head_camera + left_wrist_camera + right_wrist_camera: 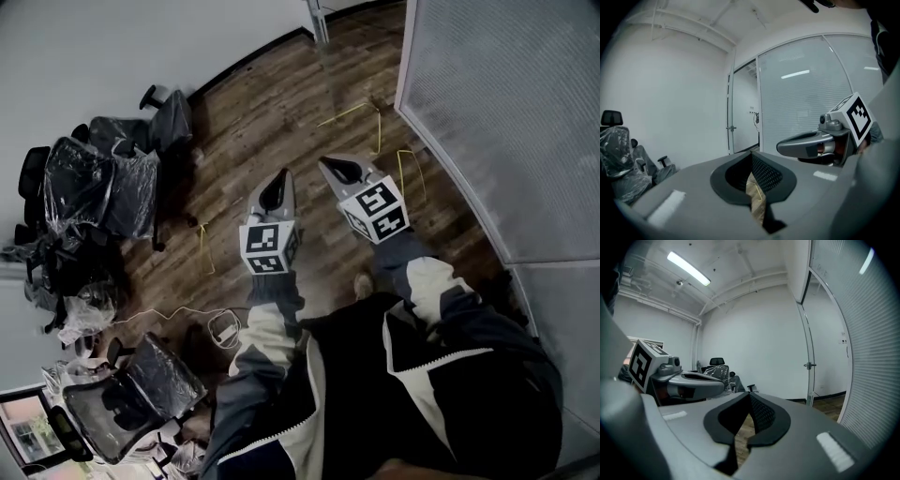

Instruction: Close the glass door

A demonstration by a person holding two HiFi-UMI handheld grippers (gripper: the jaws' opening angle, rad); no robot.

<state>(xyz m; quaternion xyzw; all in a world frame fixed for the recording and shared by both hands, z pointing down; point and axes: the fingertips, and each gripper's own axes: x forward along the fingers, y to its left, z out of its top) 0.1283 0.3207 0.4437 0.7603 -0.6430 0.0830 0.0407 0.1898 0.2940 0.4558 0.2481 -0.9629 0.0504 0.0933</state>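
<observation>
The room is an office with a wood plank floor (pixel 281 112), white walls and a finely striped glass partition (pixel 506 112) running along the right side. Nearest, a person in a dark and pale jacket holds both tools out level in front.

The left tongs (pixel 279 176) have their jaws pressed together with nothing between them; only floor shows under the tips in the left gripper view. The right tongs (pixel 328 164) are likewise fully closed and empty. They sit just beside each other, apart, with the right tongs nearer the partition.

On the floor ahead are some thin yellow marks (pixel 375 131). Off to the left, well away, stand office chairs wrapped in plastic (pixel 103 183).

Farthest off, at the end of the partition, is the glass door (pixel 808 352). It is seen almost edge-on as a slim upright with a small metal fitting (pixel 809 365) at mid height. It appears to stand open, with a lit space visible beside it in the left gripper view (pixel 731 117).

The step in hand looks like the approach, since neither tool is near the door yet. To do it well:
- Keep the right tongs clear of the partition while closing in.
- Stop within easy reach of the door's free edge.
- Decide early between opening the jaws onto the fitting and pushing with closed tips against the metal edge.
- Touch metal, not bare glass.
- Swing the door slowly and ease off before it meets the frame.
</observation>
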